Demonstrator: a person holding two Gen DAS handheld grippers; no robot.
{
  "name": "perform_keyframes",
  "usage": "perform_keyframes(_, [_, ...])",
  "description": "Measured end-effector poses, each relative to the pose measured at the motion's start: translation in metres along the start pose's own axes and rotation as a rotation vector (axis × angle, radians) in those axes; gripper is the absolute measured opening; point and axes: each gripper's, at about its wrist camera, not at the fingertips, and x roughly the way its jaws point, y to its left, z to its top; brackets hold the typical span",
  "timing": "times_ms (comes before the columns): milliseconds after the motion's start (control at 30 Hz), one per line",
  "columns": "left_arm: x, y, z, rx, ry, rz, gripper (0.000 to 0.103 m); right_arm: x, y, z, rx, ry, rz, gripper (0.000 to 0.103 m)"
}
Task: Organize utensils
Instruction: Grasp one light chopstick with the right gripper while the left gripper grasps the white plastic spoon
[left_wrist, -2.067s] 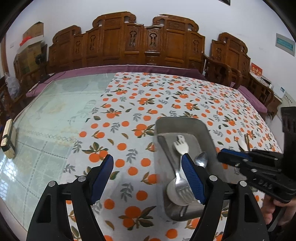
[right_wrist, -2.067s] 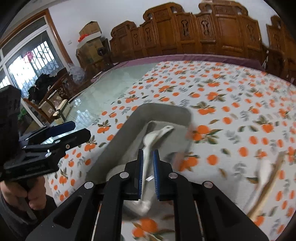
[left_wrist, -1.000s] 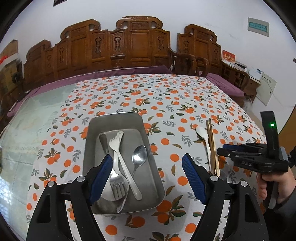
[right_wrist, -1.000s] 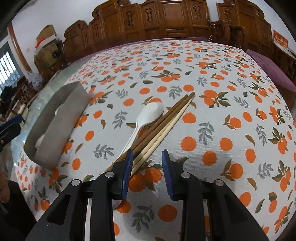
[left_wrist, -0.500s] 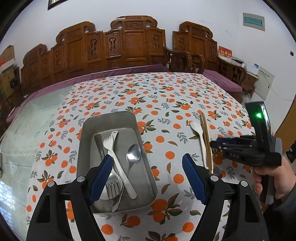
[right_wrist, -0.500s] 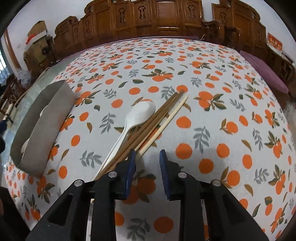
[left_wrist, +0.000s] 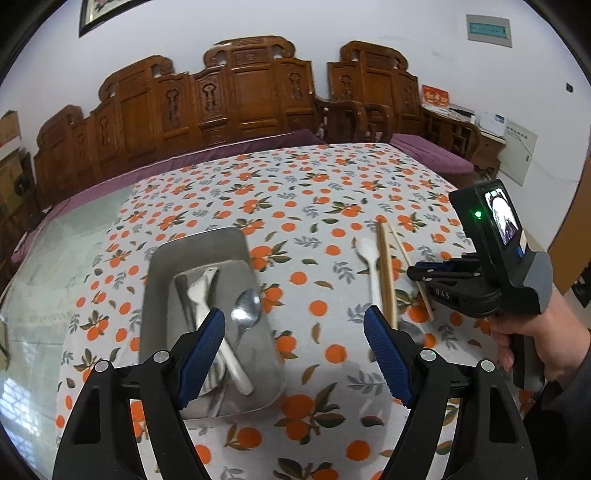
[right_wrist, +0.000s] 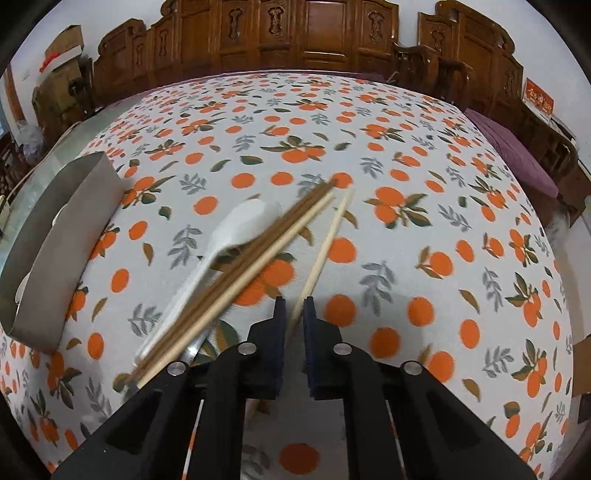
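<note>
My right gripper (right_wrist: 294, 312) is clamped on one pale chopstick (right_wrist: 327, 243); its two fingers sit close together with the stick's near end pinched between them. The stick runs forward and slightly right from the gripper, its far tip above the tablecloth (right_wrist: 406, 155) and apart from the other sticks. Just left of it lie the remaining chopsticks (right_wrist: 255, 254), a dark pair with one pale stick alongside, angled from near-left to far-right. They cross over the handle of the white spoon (right_wrist: 236, 227), whose bowl points away from me. These are a bit blurred, so I cannot tell exactly how they touch.

My left gripper (left_wrist: 295, 334) hangs above the tabletop with its fingers wide apart and nothing between them. Through it I see the metal tray (left_wrist: 207, 243) to the left, well apart from the loose utensils on the right. In the tray lie a steel spoon (left_wrist: 245, 306), bowl toward the far end, and a white fork (left_wrist: 207, 295) running lengthwise beside it; other metal pieces near the tray's close end are partly hidden by my left finger.

From the left view, the right gripper (left_wrist: 413, 269) sits low over the near ends of the chopsticks (left_wrist: 386, 273), with the white spoon (left_wrist: 371, 258) just to their left.
</note>
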Motion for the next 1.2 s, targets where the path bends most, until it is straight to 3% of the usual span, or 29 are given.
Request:
perform_keyframes(267, [0.016, -0.027, 0.003, 0.036, 0.054, -0.062, 0.074, -0.007, -0.031, -0.004, 0.050, -0.015, 0.029, 0.006])
perform_keyframes(400, [0.036, -0.040, 0.006, 0.051, 0.100, -0.079, 0.063, -0.014, -0.037, -0.001, 0.051, -0.039, 0.043, 0.006])
perform_keyframes(700, [0.095, -0.060, 0.032, 0.015, 0.176, -0.108, 0.052, -0.023, -0.043, 0.006, 0.042, -0.079, 0.074, 0.006])
perform_keyframes(867, [0.130, -0.072, 0.044, 0.020, 0.221, -0.100, 0.039, -0.026, -0.049, 0.006, 0.055, -0.085, 0.090, 0.006])
perform_keyframes(1000, [0.151, -0.076, 0.046, 0.021, 0.262, -0.098, 0.019, -0.028, -0.050, 0.007, 0.062, -0.091, 0.104, 0.006])
perform_keyframes(1200, [0.163, -0.071, 0.045, -0.010, 0.289, -0.109, 0.015, -0.028, -0.044, 0.007, 0.049, -0.090, 0.115, 0.006])
